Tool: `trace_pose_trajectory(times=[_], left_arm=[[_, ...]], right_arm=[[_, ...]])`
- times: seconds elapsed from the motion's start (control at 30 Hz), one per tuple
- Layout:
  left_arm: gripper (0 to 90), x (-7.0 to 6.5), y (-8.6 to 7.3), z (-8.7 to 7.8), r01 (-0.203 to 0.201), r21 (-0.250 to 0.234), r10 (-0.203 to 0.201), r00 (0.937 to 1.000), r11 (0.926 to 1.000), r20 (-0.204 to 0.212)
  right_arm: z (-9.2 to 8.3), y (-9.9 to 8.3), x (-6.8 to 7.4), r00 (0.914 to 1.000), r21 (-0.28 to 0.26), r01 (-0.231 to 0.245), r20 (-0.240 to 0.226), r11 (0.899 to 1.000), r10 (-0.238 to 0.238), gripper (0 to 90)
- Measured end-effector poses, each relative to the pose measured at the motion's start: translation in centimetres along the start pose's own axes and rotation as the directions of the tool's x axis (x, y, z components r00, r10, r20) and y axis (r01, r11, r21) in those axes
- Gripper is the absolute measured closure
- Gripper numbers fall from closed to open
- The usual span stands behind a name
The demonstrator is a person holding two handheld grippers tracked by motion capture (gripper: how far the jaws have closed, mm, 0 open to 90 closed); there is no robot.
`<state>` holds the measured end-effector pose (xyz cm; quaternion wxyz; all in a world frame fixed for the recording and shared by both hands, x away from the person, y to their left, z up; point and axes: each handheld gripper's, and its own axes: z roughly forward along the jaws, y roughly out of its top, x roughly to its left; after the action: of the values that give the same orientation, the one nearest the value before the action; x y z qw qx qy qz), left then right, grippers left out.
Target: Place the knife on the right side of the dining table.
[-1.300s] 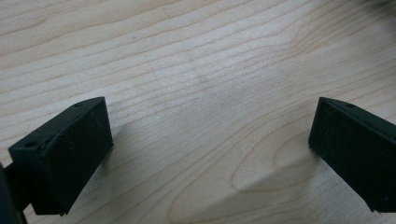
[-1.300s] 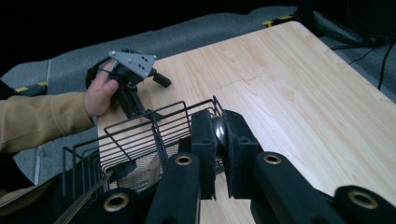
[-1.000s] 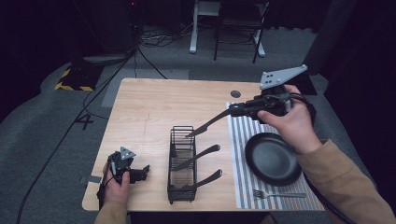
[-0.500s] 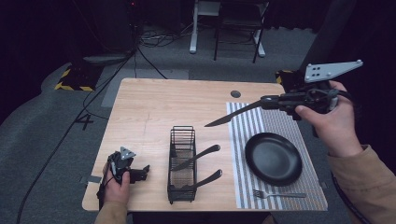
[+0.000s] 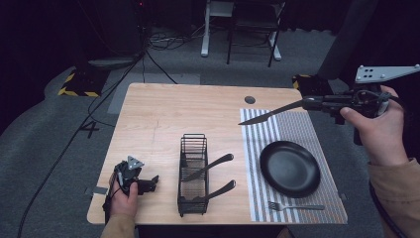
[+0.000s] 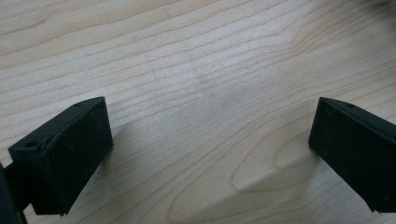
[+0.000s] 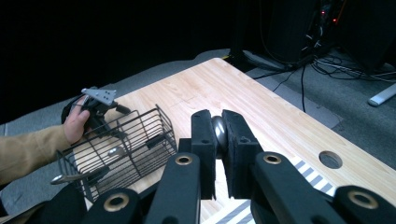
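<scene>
Your right gripper [image 5: 317, 103] is pinching the handle of a table knife [image 5: 271, 113], the pads pressed on it from both sides; in the right gripper view the rounded metal end [image 7: 219, 133] sits squeezed between them. The blade sticks out level from the gripper, its tip hanging above the striped mat [image 5: 292, 130], with the black plate [image 5: 289, 168] lower down on the mat and the fork [image 5: 296, 206] beyond that, at the mat's near edge.

The likely step is laying the knife beside the plate. Keep the squeeze firm while you carry it, since a long blade held by its end wants to swing. Bring it down flat, parallel to the mat's stripes, on the bare strip next to the plate, and let the blade touch the mat before you loosen. Stay clear of the plate rim.

The wire rack [image 5: 193, 173], well off past the blade tip, holds two more utensils [image 5: 208, 167].

Your left gripper [image 5: 154, 180] rests on the surface [image 5: 163, 109] with its jaws spread and nothing between them.
</scene>
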<state>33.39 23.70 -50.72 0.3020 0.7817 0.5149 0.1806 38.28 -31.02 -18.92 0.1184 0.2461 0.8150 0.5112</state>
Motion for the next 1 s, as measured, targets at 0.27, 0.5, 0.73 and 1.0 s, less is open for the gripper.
trace_pose_trajectory(times=[0.27, 0.5, 0.73, 1.0], left_arm=[[0.0, 0.0, 0.0, 0.0, 0.001, 0.000, -0.001, 1.0000, 1.0000, 0.001], [0.0, 0.0, 0.0, 0.0, 0.000, 0.000, 0.000, 1.0000, 1.0000, 0.000], [0.0, 0.0, 0.0, 0.0, 0.000, 0.000, 0.000, 1.0000, 1.0000, 0.000], [0.0, 0.0, 0.0, 0.0, 0.000, 0.000, 0.000, 1.0000, 1.0000, 0.000]], right_arm=[[-0.8, -1.3, -2.4, 0.9984, -0.006, -0.039, 0.041, 0.999, 0.039, 83.8], [-0.7, -3.6, -5.5, 0.9908, 0.009, -0.094, 0.098, 0.995, 0.093, 83.8], [0.3, -5.2, -7.6, 0.9836, 0.032, -0.133, 0.128, 0.991, 0.128, 83.8], [3.2, -7.7, -9.8, 0.9771, 0.077, -0.175, 0.136, 0.982, 0.163, 83.8]])
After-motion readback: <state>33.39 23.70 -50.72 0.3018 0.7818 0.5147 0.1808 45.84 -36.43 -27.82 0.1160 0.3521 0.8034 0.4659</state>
